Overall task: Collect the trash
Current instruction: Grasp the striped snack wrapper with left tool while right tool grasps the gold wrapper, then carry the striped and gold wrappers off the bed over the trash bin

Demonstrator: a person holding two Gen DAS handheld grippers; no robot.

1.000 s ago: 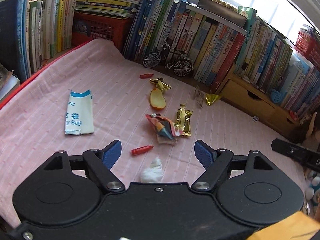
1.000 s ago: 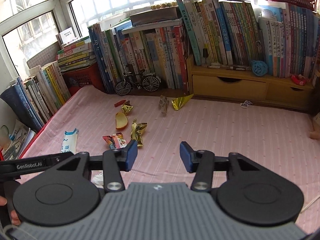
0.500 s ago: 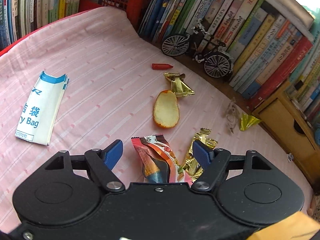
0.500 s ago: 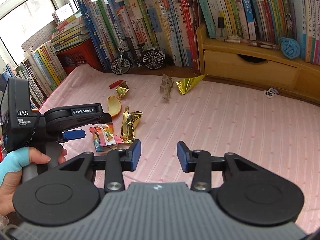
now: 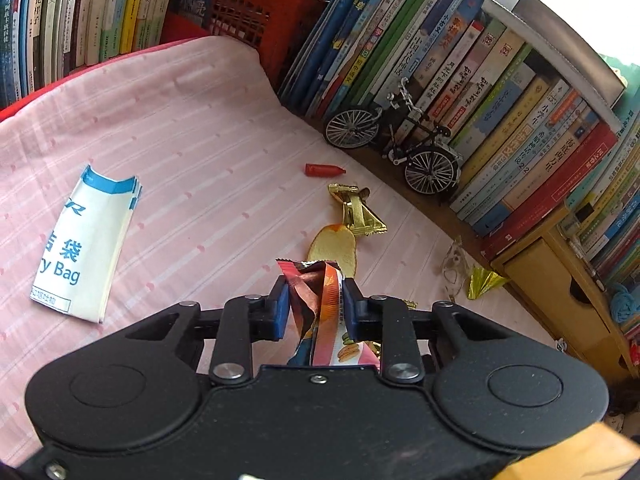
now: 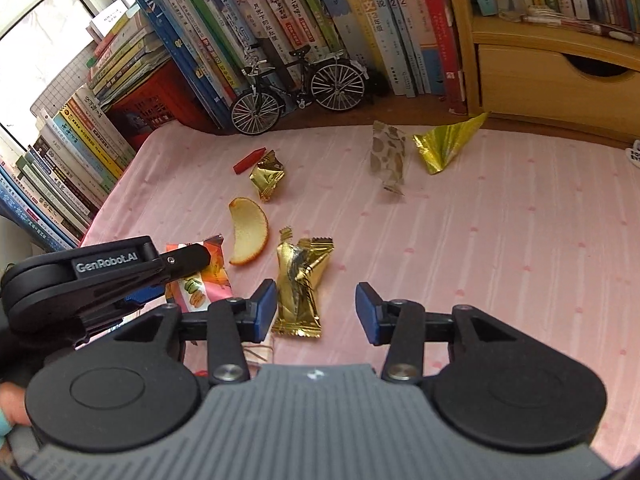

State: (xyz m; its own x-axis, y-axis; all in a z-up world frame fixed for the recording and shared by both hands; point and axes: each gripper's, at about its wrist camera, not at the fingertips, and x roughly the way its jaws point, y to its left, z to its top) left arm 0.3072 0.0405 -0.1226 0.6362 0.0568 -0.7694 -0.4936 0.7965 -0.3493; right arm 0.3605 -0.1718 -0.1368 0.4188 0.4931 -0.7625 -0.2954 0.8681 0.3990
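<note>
Left wrist view: left gripper [image 5: 314, 306] closing on a pink and orange snack wrapper [image 5: 320, 300], blue pads pressed against its two sides, wrapper pinched upright over the pink cloth [image 5: 180, 140]. Just beyond the wrapper, a curved piece of orange peel [image 5: 334, 250], and touching its far end a crumpled gold wrapper [image 5: 356, 210]. Farther back, a small red tube [image 5: 324, 169] lying alone. Off to the left, well apart, a flat white and blue paper bag [image 5: 84, 252], folded shut, contents not visible. At right near the cloth's edge, a clear wrapper [image 5: 454, 266] beside a gold foil cone [image 5: 484, 285]. Model bicycle [image 5: 394, 148] parked against a row of books [image 5: 460, 100]; red crate [image 5: 240, 20] under stacked books at the back, inside too dark to tell; wooden drawer unit [image 5: 560, 300] closed at right

Right wrist view: right gripper [image 6: 316, 310] empty, jaws fairly wide and opening, a long gold wrapper [image 6: 300, 284] lying on the cloth just ahead, between the pads and nearer the left one, not gripped. Left gripper [image 6: 188, 260] reaching in from the left, clamped over the snack wrapper [image 6: 200, 280]. Orange peel [image 6: 248, 236] just beyond, then the crumpled gold wrapper [image 6: 267, 176] touching the red tube [image 6: 250, 160]. Patterned clear wrapper [image 6: 388, 156] and gold foil cone [image 6: 448, 144] near the far edge. Fingertip [image 6: 10, 404] at the lower left border
</note>
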